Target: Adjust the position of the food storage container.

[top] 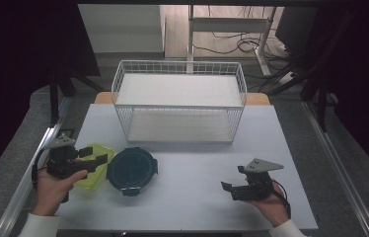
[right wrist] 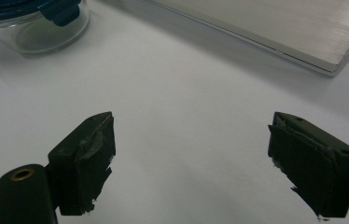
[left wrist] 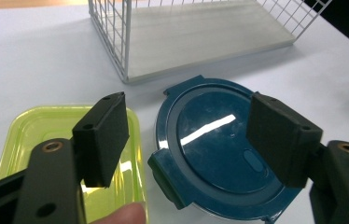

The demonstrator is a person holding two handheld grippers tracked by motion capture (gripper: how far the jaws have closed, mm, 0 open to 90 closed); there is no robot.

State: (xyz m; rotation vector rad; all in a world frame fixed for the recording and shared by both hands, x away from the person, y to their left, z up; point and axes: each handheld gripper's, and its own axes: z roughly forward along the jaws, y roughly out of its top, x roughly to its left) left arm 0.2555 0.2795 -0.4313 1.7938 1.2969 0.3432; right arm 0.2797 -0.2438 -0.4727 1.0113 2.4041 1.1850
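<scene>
White tabletop (top: 187,173): my left gripper (left wrist: 186,140) gapes over the slick, rigid, heavy-looking glass container (left wrist: 219,154); I'd pinch its lid rim.

Looked like a lab or test setup, not a home: plain white tabletop (top: 192,197) boxed in by dark curtains (top: 19,59), metal rails (top: 24,182) along the floor, loose cables (top: 232,44) under a desk behind.

Right tool (right wrist: 191,163) with its two black jaws spread wide, nothing between them, worn pad edges, bare white counter (right wrist: 186,93) beneath, clear glass container (right wrist: 46,32) with a blue clip-on lid at upper left, pale shelf board (right wrist: 280,28) at upper right
</scene>
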